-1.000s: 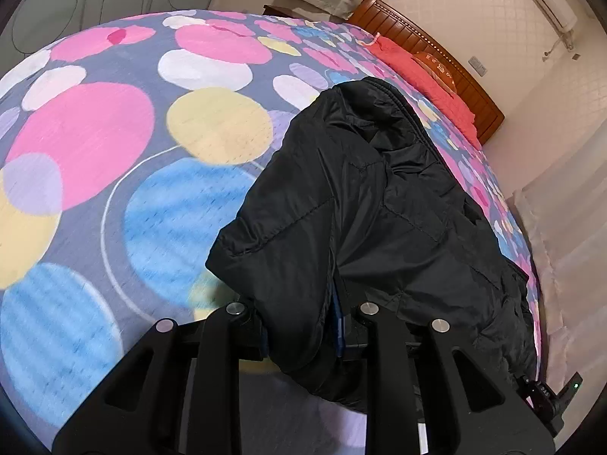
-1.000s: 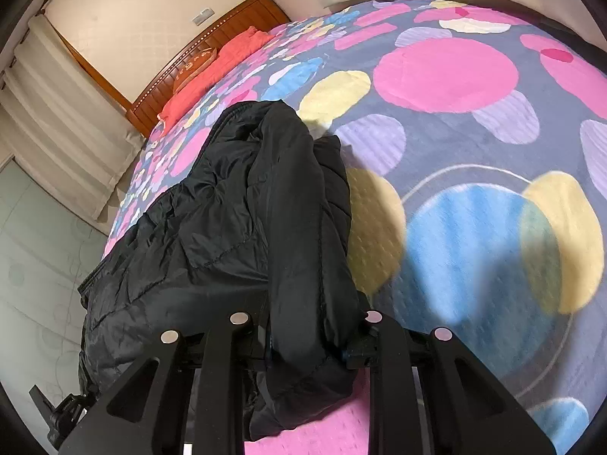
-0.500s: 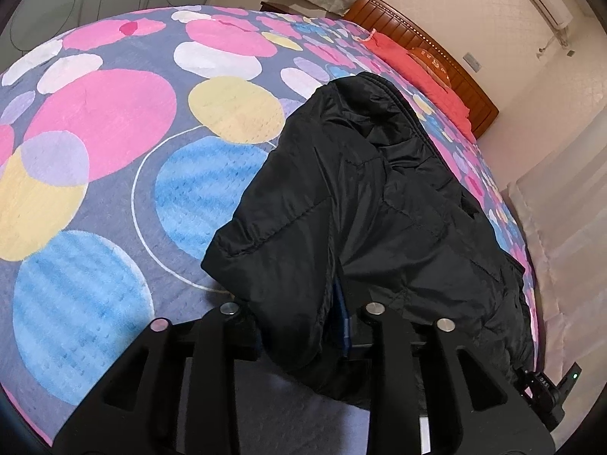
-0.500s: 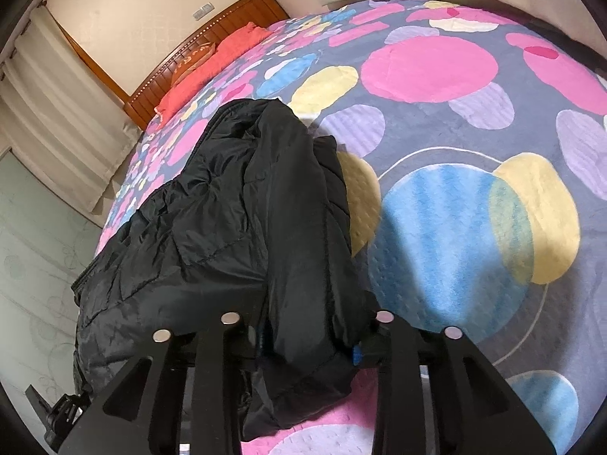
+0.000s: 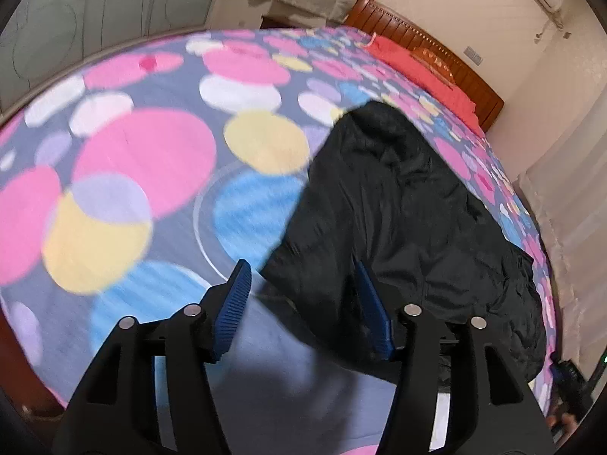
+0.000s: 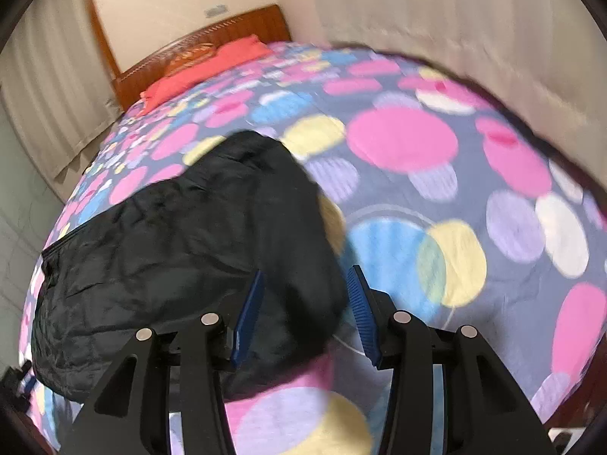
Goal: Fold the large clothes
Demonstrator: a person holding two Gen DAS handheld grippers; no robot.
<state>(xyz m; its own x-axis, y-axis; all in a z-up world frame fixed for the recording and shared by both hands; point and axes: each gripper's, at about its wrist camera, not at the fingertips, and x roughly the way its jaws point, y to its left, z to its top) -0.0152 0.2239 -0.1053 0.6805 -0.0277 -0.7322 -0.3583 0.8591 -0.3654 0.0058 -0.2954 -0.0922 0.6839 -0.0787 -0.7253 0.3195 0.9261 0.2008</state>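
A black padded jacket (image 5: 398, 208) lies folded lengthwise on the bed; in the right wrist view the jacket (image 6: 189, 246) fills the left half. My left gripper (image 5: 300, 265) hovers over its near corner with its jaws opening. That corner lies between the blue pads (image 5: 235, 303) without being pressed. My right gripper (image 6: 306, 273) is also opening, above the folded edge at the jacket's other near corner. The fabric sits loose between its pads (image 6: 360, 307). Both views are blurred by motion.
The bedspread (image 5: 144, 159) is grey with big pink, blue and yellow circles, and bare bedspread (image 6: 402, 140) stretches beside the jacket. A wooden headboard (image 5: 436, 49) and red pillows (image 6: 212, 64) stand at the far end. Curtains (image 6: 436, 11) hang alongside the bed.
Both grippers were shut on the jacket's near folded edge; now both have opened and lifted back from it. The fold rests on the bed.
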